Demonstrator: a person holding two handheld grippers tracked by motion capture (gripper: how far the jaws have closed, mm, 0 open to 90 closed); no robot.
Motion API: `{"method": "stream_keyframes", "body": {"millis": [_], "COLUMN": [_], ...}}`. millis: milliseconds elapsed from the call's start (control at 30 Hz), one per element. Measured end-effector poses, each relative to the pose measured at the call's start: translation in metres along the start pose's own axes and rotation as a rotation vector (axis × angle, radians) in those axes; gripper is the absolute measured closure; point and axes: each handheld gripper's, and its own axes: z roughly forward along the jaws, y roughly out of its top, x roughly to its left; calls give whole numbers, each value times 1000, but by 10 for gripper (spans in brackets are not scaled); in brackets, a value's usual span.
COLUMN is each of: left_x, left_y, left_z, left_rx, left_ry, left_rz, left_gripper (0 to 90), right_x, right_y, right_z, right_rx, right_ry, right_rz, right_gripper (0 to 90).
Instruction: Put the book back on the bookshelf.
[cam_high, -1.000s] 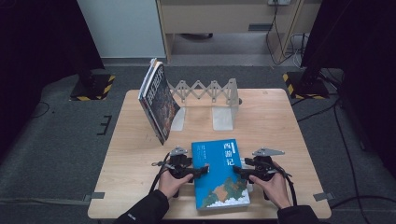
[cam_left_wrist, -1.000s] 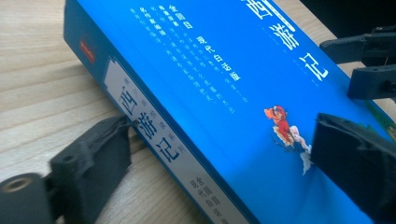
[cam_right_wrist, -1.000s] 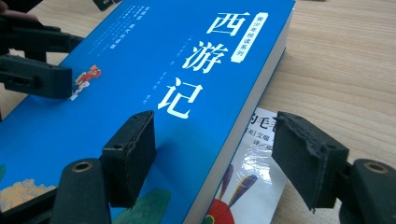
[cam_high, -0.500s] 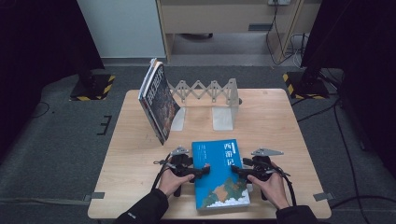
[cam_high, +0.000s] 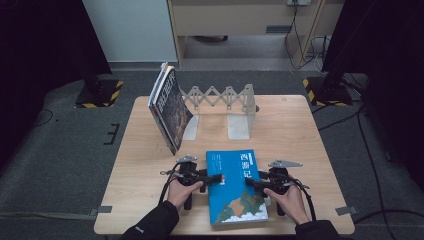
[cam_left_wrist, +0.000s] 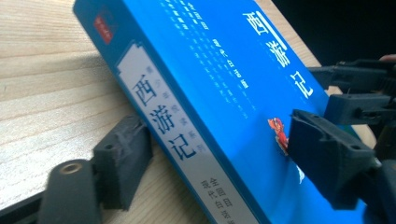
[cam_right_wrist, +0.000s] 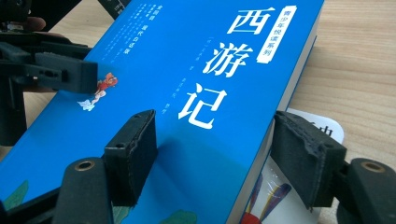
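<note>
A thick blue paperback with a glossy cover and white spine label lies near the front edge of the pale wooden desk. The left gripper has just been closing; its matte black foam-faced jaws straddle the spine edge, one pad on the cover, the other seemingly just short of the underside. The right gripper clamps the opposite, page-edge side, one pad on the cover, one beneath. Farther back, a dark-covered book leans against a grey metal accordion bookend.
</note>
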Motion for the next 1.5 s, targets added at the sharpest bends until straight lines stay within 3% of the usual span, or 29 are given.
{"method": "stream_keyframes", "body": {"millis": [267,333,367,433,500,567,767,1067,1500], "left_x": [0,-3,-6,-16,-24,-26,-26,-27,-24], "left_y": [3,5,7,11,12,11,12,17,21], "left_z": [-9,-13,-17,-21,-21,-18,-6,13,14], "left_rx": [-28,-65,-86,-102,-86,-57,-10,59,71], "left_ry": [-24,-53,-77,-90,-73,-64,-83,-67,-93], "left_rz": [-63,-67,-63,3,51,72,61,46,-26], "left_gripper": [362,402,438,459,447,428,422,401,401], "right_x": [-1,-2,-3,-5,-6,-5,-4,-3,-3], "right_y": [-1,-1,-1,-1,-2,-2,-1,0,0], "right_z": [0,-1,-1,-2,-3,-3,-2,0,-1], "right_rx": [-6,-4,-5,-2,-7,-5,0,6,7], "right_ry": [5,7,2,13,27,29,29,27,27], "right_rz": [18,21,24,44,60,49,39,23,24], "right_gripper": [311,312,310,310,310,310,310,311,311]}}
